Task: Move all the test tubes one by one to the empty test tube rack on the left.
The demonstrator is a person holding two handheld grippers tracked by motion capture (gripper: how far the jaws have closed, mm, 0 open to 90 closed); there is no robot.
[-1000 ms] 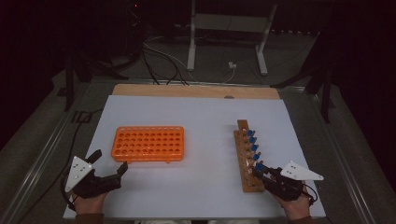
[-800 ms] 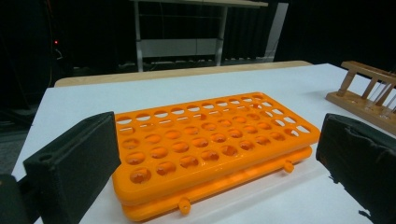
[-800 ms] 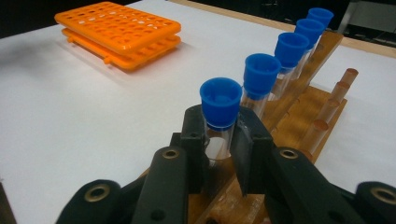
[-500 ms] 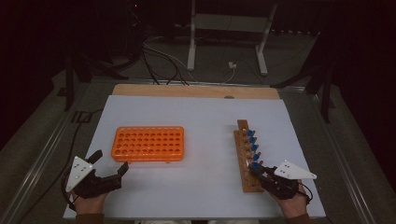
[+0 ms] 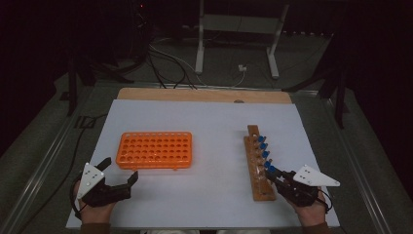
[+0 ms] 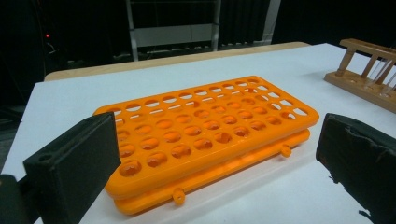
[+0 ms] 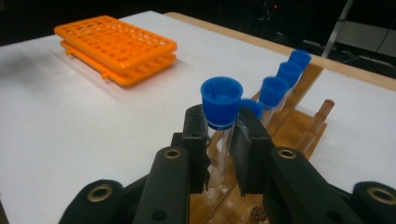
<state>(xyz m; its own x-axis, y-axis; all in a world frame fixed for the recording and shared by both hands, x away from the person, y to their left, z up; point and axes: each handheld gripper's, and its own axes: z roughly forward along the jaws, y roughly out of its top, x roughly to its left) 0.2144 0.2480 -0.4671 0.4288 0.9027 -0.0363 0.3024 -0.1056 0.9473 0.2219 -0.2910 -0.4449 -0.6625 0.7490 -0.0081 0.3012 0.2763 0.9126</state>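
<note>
Your right gripper (image 7: pixel 219 135) has pinched a clear tube (image 7: pixel 219 140) with a blue cap, just under the cap. The tube stands in the wooden rack (image 5: pixel 258 168) on the right of the table (image 5: pixel 214 122). Your left gripper (image 5: pixel 119 175) waits wide open, holding nothing, near the orange rack (image 6: pixel 205 135).

The jaws of the right gripper (image 7: pixel 222 135) are now pressed onto the clear blue-capped tube (image 7: pixel 221 105) at the near end of the wooden rack (image 5: pixel 260 183), having closed slightly further since the earliest picture.
</note>
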